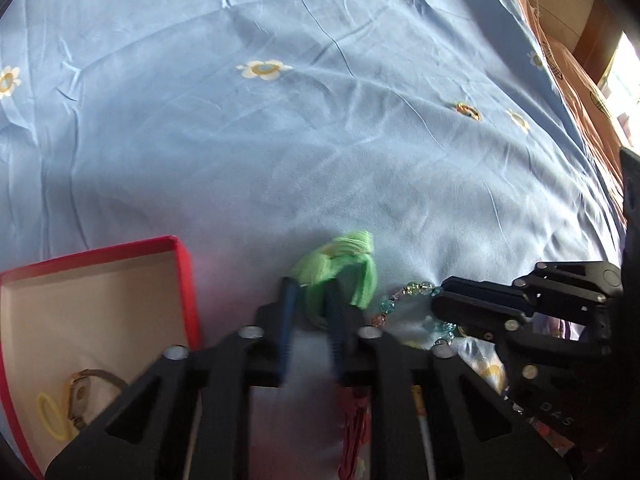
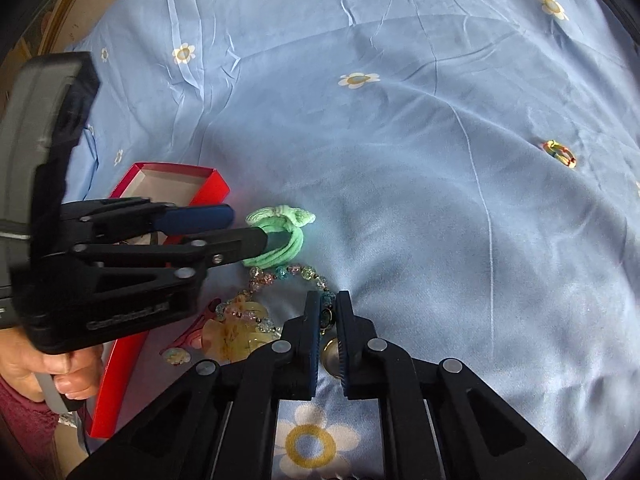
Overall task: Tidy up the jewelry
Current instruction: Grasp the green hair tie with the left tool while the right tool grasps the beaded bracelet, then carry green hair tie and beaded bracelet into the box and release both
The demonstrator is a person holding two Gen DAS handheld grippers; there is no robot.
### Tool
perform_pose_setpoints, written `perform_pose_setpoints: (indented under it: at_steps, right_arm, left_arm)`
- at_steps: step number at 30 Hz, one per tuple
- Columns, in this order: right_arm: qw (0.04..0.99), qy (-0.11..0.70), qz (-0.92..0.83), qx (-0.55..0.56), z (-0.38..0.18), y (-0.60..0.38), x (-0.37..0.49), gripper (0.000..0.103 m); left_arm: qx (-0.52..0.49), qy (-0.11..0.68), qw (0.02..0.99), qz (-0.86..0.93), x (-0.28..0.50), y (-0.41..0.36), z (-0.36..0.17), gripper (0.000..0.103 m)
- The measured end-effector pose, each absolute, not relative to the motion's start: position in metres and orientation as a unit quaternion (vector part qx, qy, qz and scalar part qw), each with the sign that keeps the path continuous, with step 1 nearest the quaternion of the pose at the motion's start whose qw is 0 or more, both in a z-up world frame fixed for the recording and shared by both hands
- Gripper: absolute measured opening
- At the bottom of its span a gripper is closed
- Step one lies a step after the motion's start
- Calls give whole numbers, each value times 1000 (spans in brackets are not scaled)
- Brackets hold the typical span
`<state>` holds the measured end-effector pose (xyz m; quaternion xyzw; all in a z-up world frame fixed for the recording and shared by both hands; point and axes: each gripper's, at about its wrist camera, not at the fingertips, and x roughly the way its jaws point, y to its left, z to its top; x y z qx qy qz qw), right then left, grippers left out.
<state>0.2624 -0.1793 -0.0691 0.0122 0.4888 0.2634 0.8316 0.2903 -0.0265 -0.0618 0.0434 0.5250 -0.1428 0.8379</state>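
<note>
The left claw point(image 2: 256, 228) has 1 finger threaded through the green hair tie point(image 2: 286, 236), its fingers spread and not pinching; the tie could slide off before reaching the red box point(image 1: 182, 276) at lower left. The right claw point(image 2: 329, 312), nearly pressed together, nips the bead bracelet point(image 2: 280, 276) at frame centre; a pull could drag the tangled flower clip point(image 2: 234, 332). The box contents are half hidden, and the small ring point(image 2: 560, 153) at right is indistinct.
</note>
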Motion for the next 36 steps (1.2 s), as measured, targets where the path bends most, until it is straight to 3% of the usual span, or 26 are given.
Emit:
perform_pose_setpoints:
  at_steps: [20,36]
  right_arm:
    - [867,403,281,83,5,-196,232,7]
    - [861,379,332,70,34,-146,203,7]
  left_arm:
    - [-28,462,875,-140,226,16,-2,6]
    - [-92,444,887,-81,159,95,6,6]
